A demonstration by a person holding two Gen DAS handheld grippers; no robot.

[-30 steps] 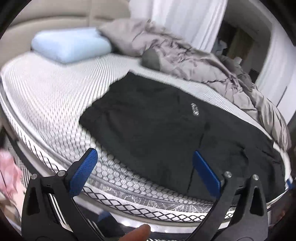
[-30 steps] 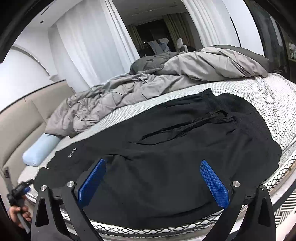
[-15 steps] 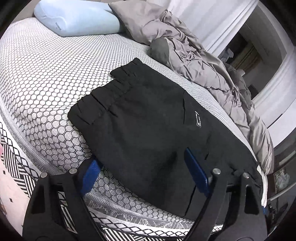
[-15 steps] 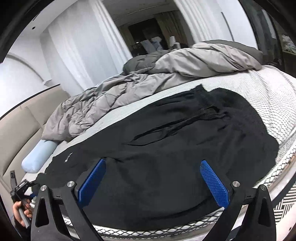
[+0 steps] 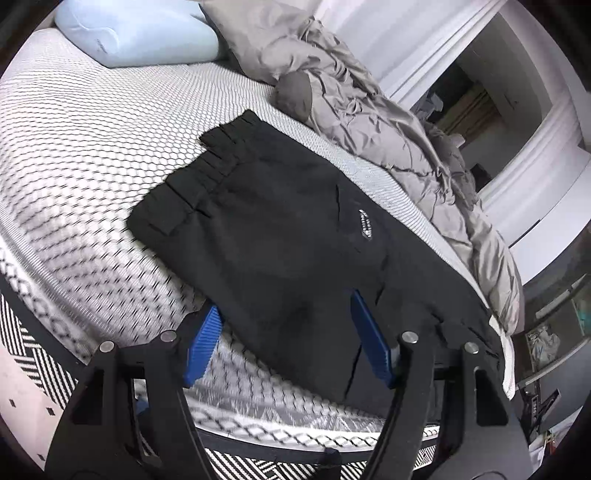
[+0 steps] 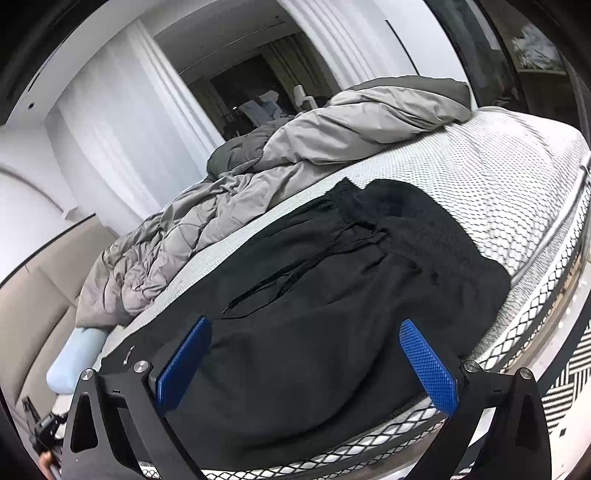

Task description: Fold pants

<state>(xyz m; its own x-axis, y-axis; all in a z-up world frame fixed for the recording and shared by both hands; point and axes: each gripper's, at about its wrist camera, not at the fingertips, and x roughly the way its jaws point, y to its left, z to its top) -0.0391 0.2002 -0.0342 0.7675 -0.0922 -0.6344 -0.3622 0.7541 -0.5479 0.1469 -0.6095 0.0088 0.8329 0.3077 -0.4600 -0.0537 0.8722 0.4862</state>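
Black pants (image 5: 280, 236) lie flat along the near edge of the bed, with a small white logo (image 5: 365, 223). In the left wrist view one gathered end lies toward the pillow. My left gripper (image 5: 286, 338) is open and empty, with its blue pads over the pants' near edge. In the right wrist view the pants (image 6: 332, 295) show the waistband end with a loose drawstring (image 6: 295, 273). My right gripper (image 6: 306, 358) is open and empty, low over the pants at the mattress edge.
A crumpled grey duvet (image 5: 388, 122) runs along the far side of the bed, also in the right wrist view (image 6: 295, 155). A light blue pillow (image 5: 144, 33) lies at the head. The mattress (image 5: 85, 140) has a honeycomb cover. A black-and-white rug (image 5: 33, 373) covers the floor.
My left gripper has moved forward over the pants' near edge. My right gripper has dropped lower and closer to the pants. Both stay open.
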